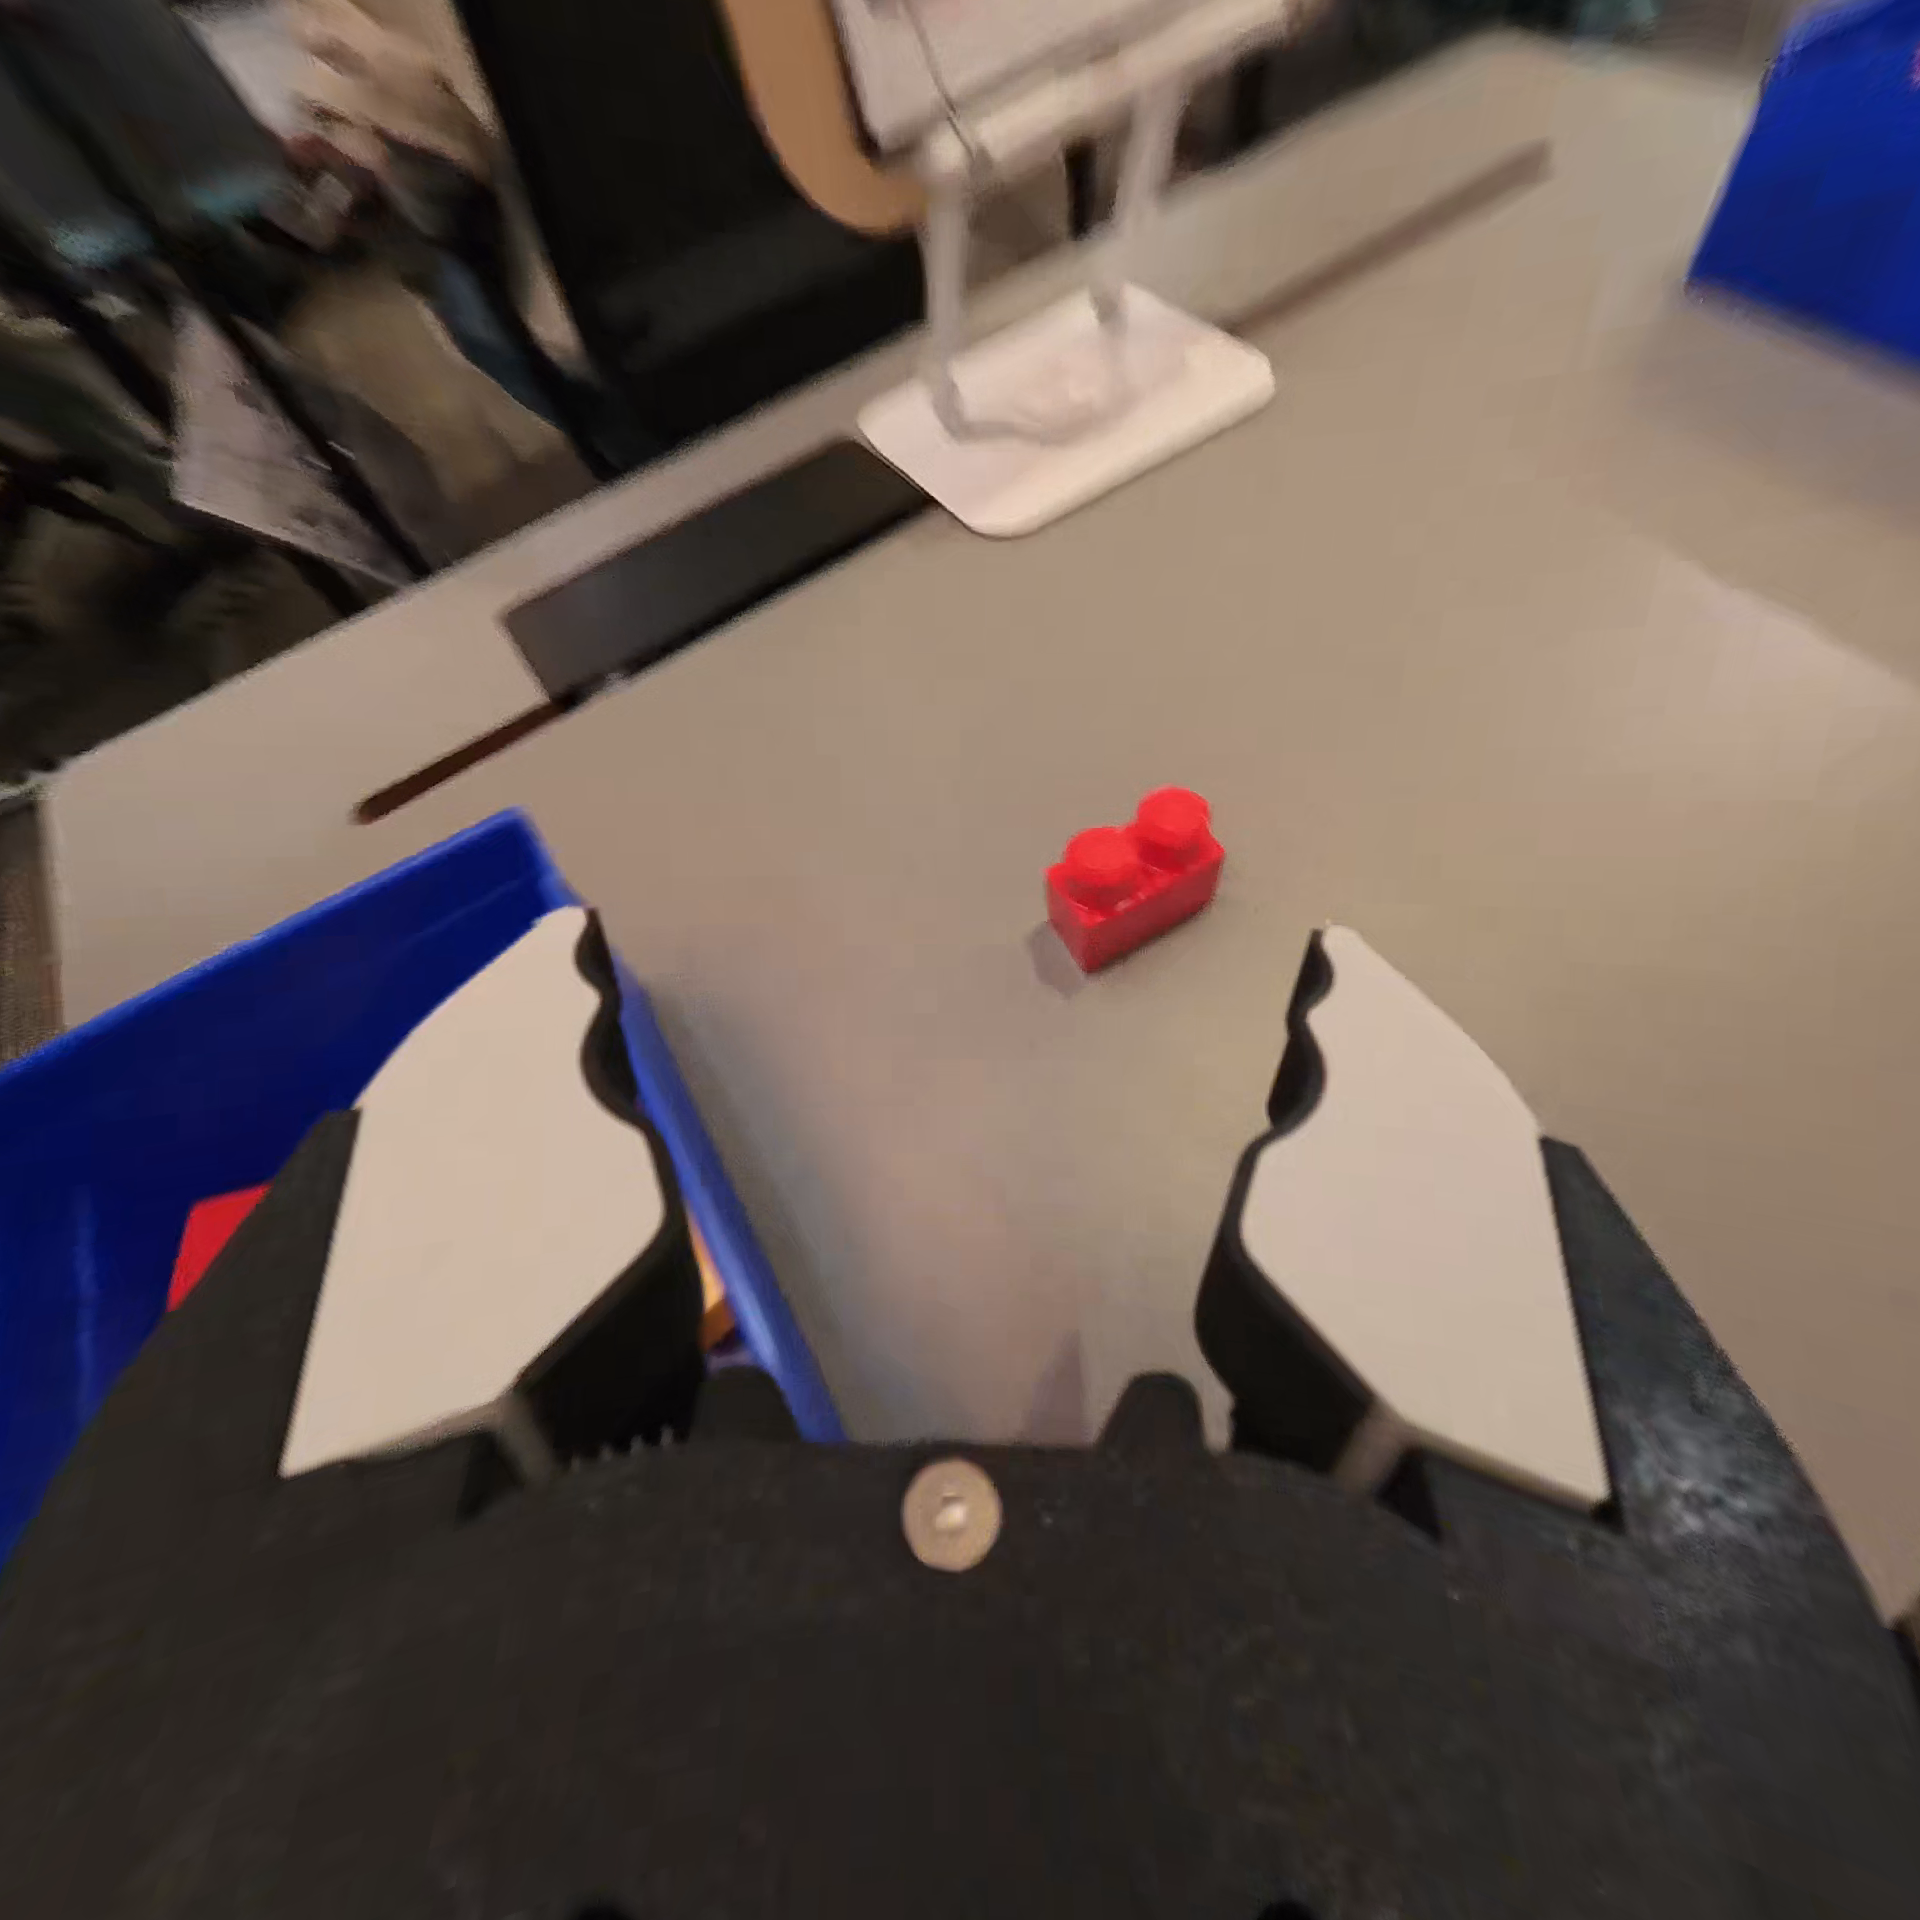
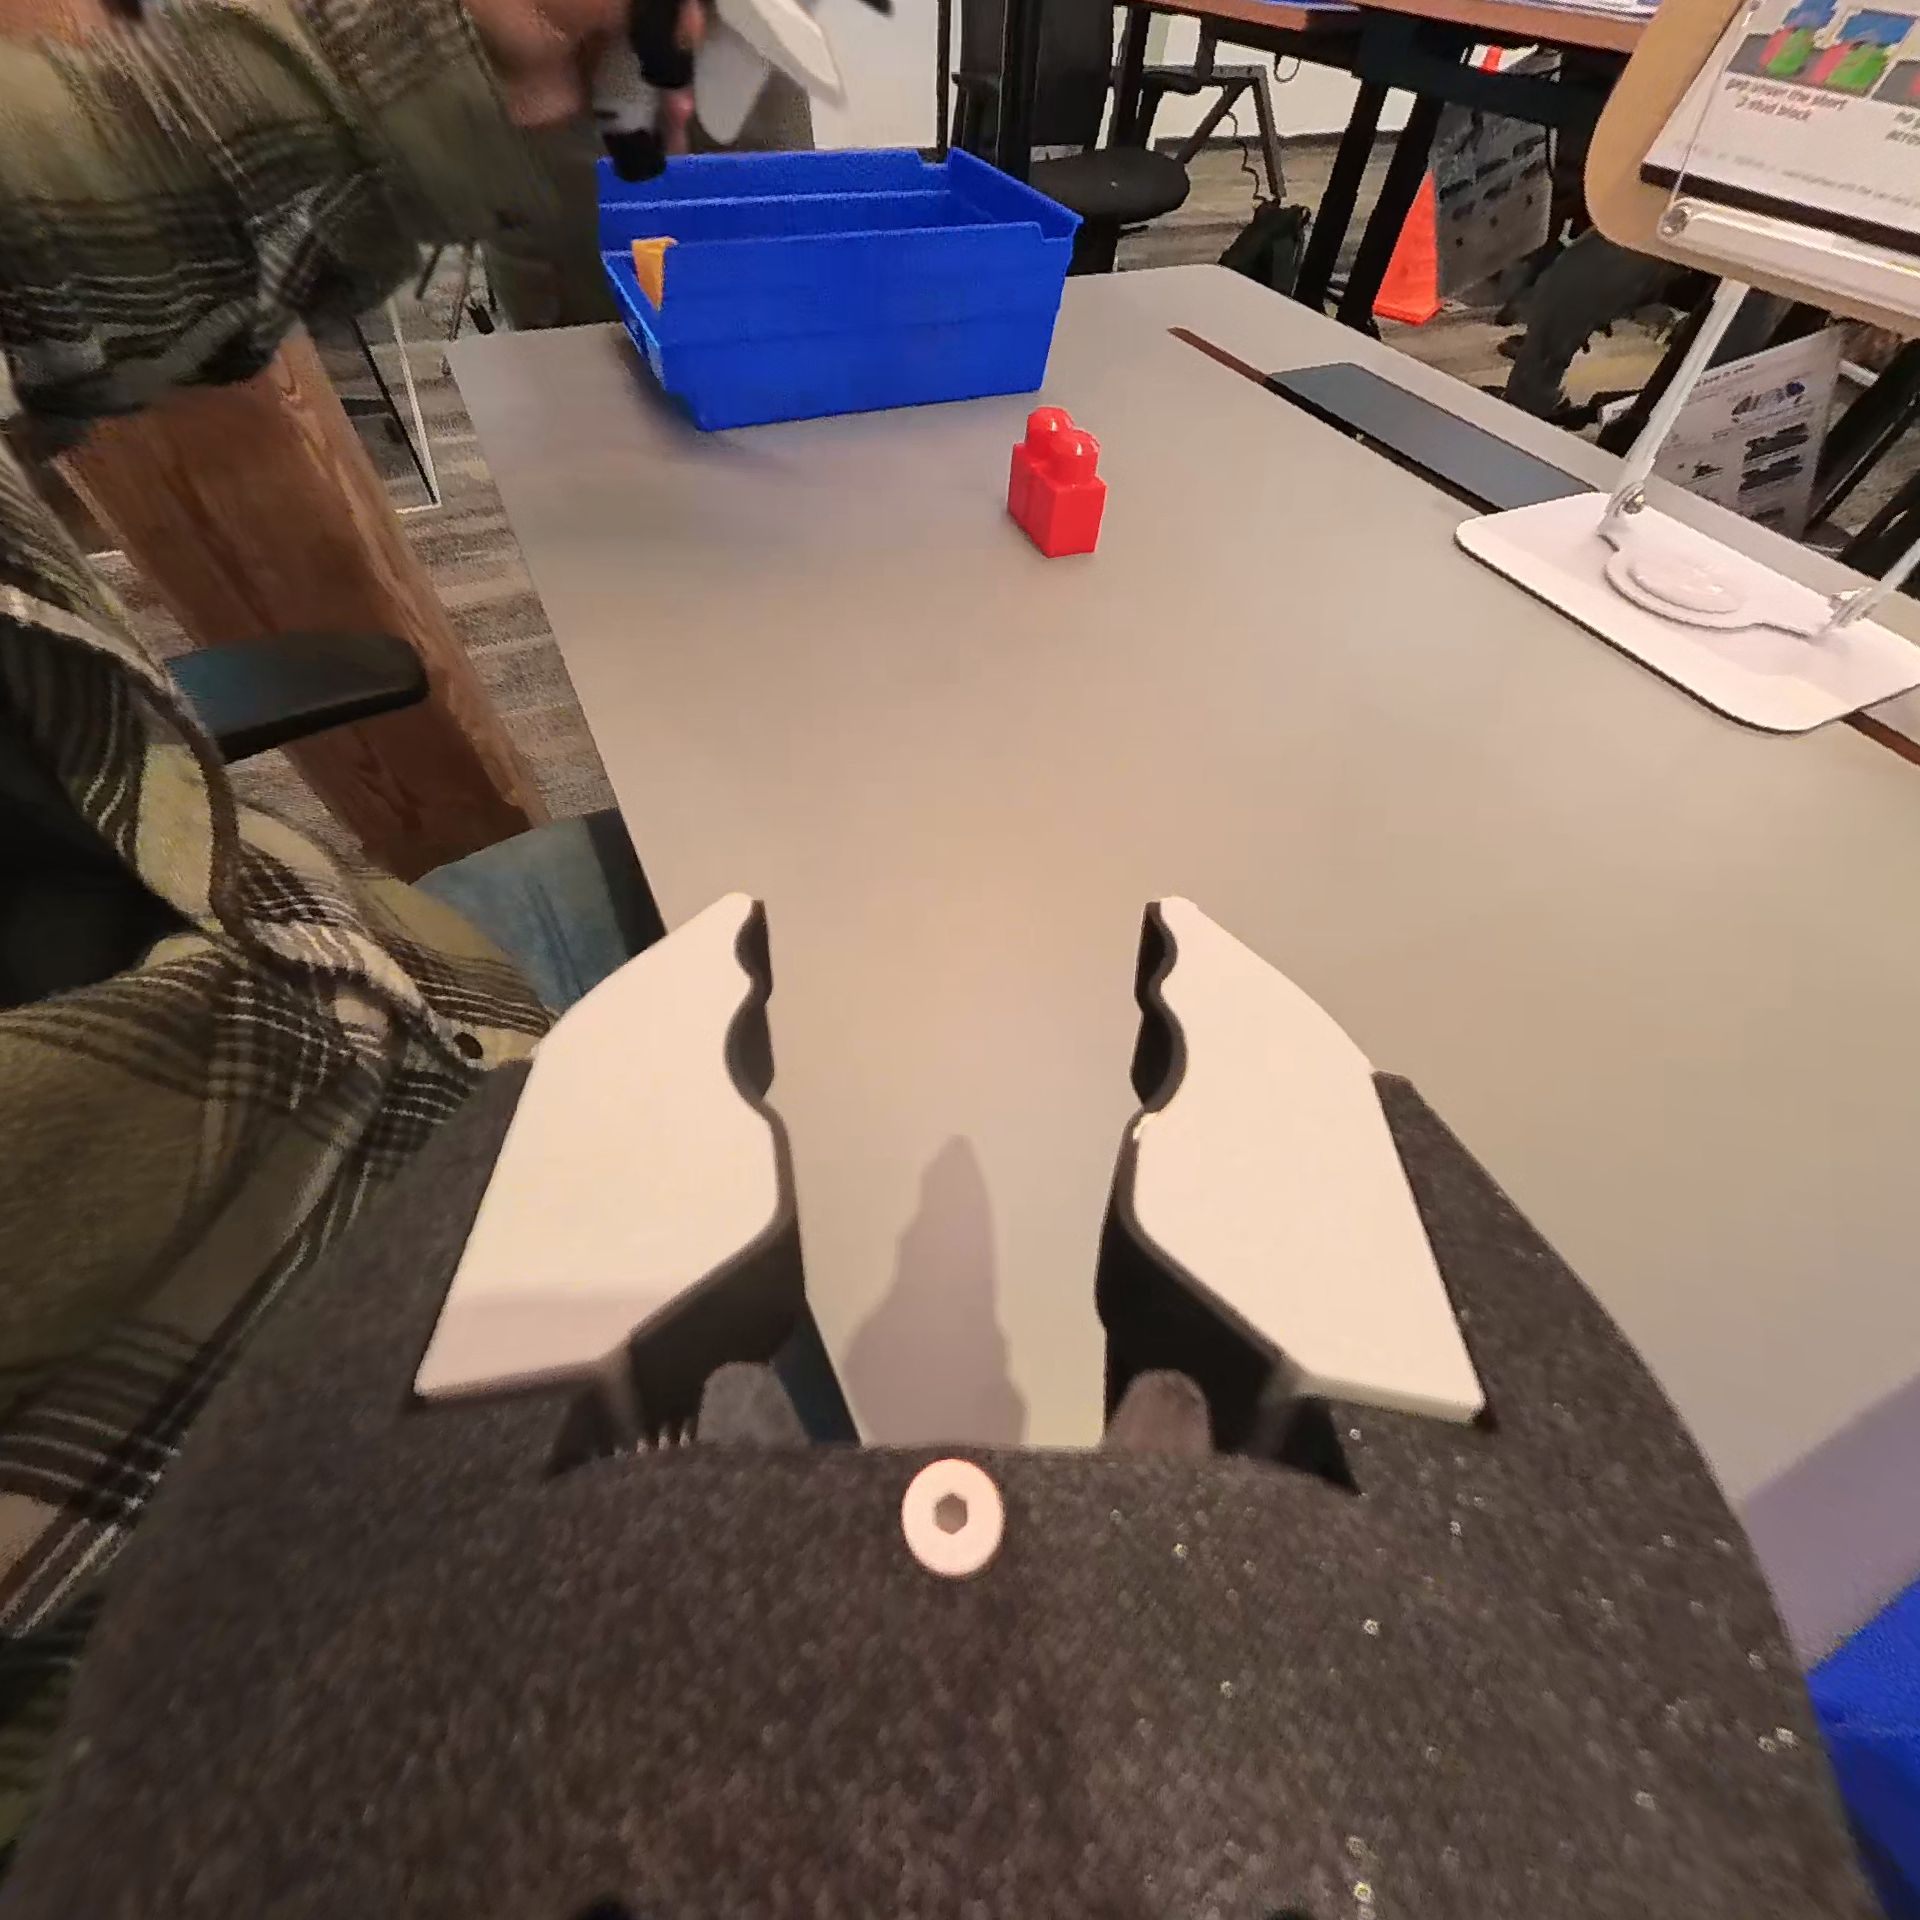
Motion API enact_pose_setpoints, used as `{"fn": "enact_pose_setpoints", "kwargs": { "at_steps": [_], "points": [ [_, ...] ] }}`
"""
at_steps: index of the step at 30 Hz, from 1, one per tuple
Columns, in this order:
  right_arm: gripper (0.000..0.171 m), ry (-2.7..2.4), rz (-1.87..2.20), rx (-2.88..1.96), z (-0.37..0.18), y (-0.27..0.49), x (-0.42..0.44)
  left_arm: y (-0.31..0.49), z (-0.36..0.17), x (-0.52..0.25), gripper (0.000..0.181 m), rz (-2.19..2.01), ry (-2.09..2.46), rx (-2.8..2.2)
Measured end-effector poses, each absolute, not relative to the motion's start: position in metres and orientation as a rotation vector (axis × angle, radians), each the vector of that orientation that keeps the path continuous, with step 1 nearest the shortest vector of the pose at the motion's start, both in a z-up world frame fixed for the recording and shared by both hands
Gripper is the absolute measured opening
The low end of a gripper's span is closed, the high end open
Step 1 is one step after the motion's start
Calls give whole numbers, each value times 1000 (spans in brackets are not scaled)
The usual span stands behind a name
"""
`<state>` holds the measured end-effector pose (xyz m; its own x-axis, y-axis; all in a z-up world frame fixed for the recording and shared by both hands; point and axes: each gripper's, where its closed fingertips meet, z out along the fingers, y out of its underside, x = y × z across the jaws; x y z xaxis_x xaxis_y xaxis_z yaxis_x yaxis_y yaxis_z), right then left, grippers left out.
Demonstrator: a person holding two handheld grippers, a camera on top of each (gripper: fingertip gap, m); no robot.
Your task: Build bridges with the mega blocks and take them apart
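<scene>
We see a blue bin (image 2: 842, 301) standing at the far end of the grey tabletop (image 2: 1039, 779) in the right wrist view; an orange piece (image 2: 651, 265) leans against its near-left inner wall, and the rest of its interior is hidden by the wall. In the left wrist view the same bin (image 1: 260, 1039) lies directly under the left gripper (image 1: 956, 935), and we glimpse a red piece (image 1: 213, 1242) inside it, largely covered by the left finger.

The left gripper's fingers (image 1: 488, 1174) are spread wide and hold nothing. The right gripper (image 2: 956, 914) hovers over the near tabletop with its fingers (image 2: 634, 1143) at a moderate gap, also empty and touching nothing.

A red two-stud mega block (image 1: 1132, 883) stands upright on the bare tabletop, just beyond the left gripper's fingertips and well apart from the right gripper (image 2: 1055, 483).

Only the right wrist view shows the person's plaid sleeve (image 2: 208, 187) and the left gripper (image 2: 717, 62) above the bin. Both views show a white stand (image 1: 1070, 416) at the tabletop's edge; the right wrist view adds the printed sheet (image 2: 1797, 94) it carries. A second blue bin (image 1: 1818, 197) appears far right in the left wrist view.
</scene>
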<state>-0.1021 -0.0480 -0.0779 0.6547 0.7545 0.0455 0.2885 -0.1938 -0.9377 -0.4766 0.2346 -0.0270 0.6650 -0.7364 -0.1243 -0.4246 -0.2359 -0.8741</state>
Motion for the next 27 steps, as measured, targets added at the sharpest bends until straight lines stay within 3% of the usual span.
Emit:
{"fn": "enact_pose_setpoints", "kwargs": {
  "at_steps": [4, 12, 21, 27],
  "points": [
    [67, -854, 528, -1769, -75, -47, -105, 237, -27, -564, 85, -277, 739, -1964],
    [67, -897, 540, -1767, -74, -40, -120, 249, -58, -655, 85, -204, 562, -2270],
    [66, -914, 544, -1791, -77, -33, -125, 250, -106, -654, 71, -16, 817, -2466],
    [66, -906, 546, -1807, -81, -32, -124, 257, -108, -659, 66, -61, 768, -2510]
  ]
}}
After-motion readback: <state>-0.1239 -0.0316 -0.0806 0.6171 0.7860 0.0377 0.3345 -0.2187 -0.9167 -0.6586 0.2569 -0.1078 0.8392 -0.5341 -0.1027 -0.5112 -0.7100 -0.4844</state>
